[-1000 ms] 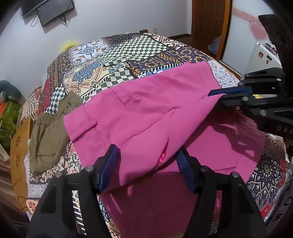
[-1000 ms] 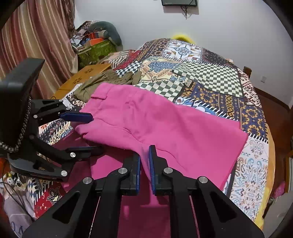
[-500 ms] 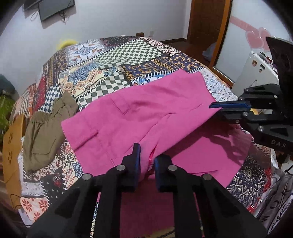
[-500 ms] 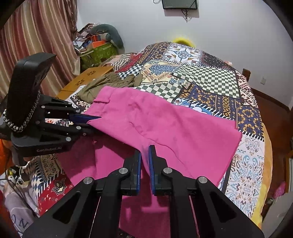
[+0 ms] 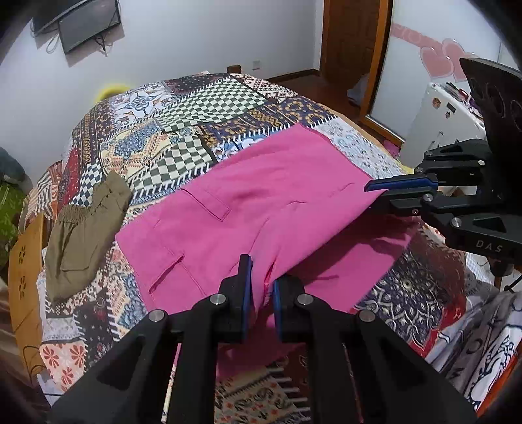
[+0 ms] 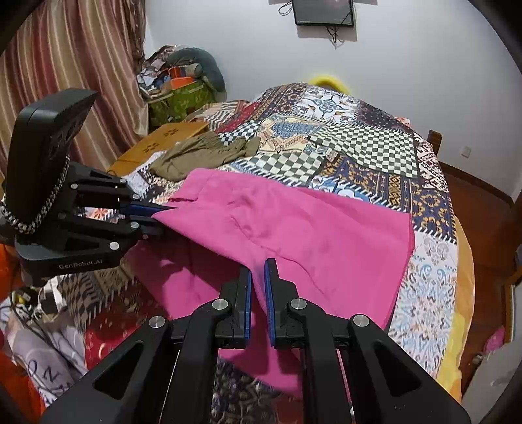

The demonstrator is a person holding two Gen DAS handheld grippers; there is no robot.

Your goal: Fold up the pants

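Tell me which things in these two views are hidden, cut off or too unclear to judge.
- Lower layer of the pink pants: left wrist view, covered by the lifted upper layer and its shadow.
- Near edge of the pants: right wrist view, behind the right tongs.
- Olive garment: crumpled, so its type is unclear.
- Screen on the wall: right wrist view, cut off by the top edge.
- Left tongs: how much cloth they hold is hidden.

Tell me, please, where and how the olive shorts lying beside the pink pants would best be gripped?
Probably by the elastic waistband of the olive shorts, which bunches into a raised, gathered ridge the fingers can pinch. Approach low from the near bed edge; the pink pants lie on the other side.
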